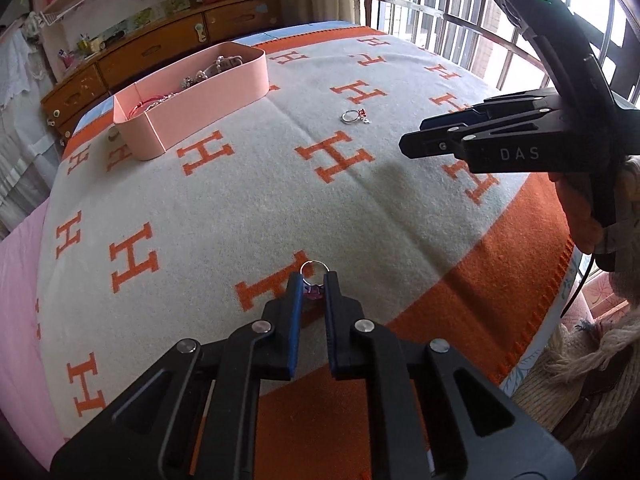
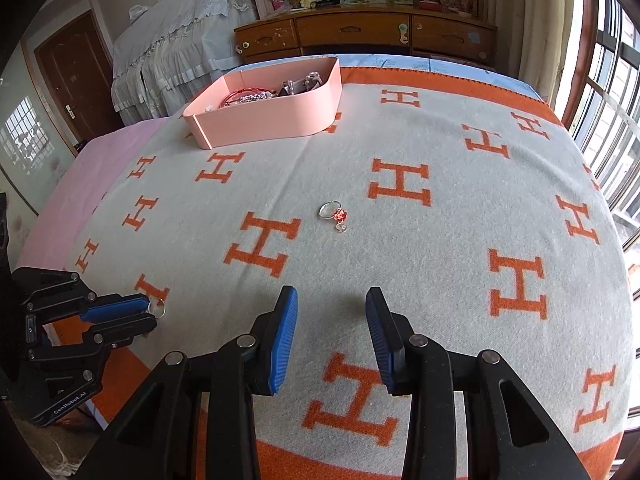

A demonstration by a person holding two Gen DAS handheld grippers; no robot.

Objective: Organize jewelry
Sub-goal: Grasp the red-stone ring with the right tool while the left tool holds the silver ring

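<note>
Your left gripper (image 1: 313,280) pinches a ring (image 1: 314,270) on the blanket (image 1: 240,200), while your right gripper (image 2: 331,300) hangs spread and empty.

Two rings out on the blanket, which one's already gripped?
The purple-stone ring, pinched in the left gripper. The red-stone ring lies loose mid-blanket, ahead of the open right gripper.

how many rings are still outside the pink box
2. One ring sits pinched in the left claw near the blanket's orange border; the other ring, with a red charm, lies loose mid-blanket. The pink box may hide more among its jewelry.
</note>
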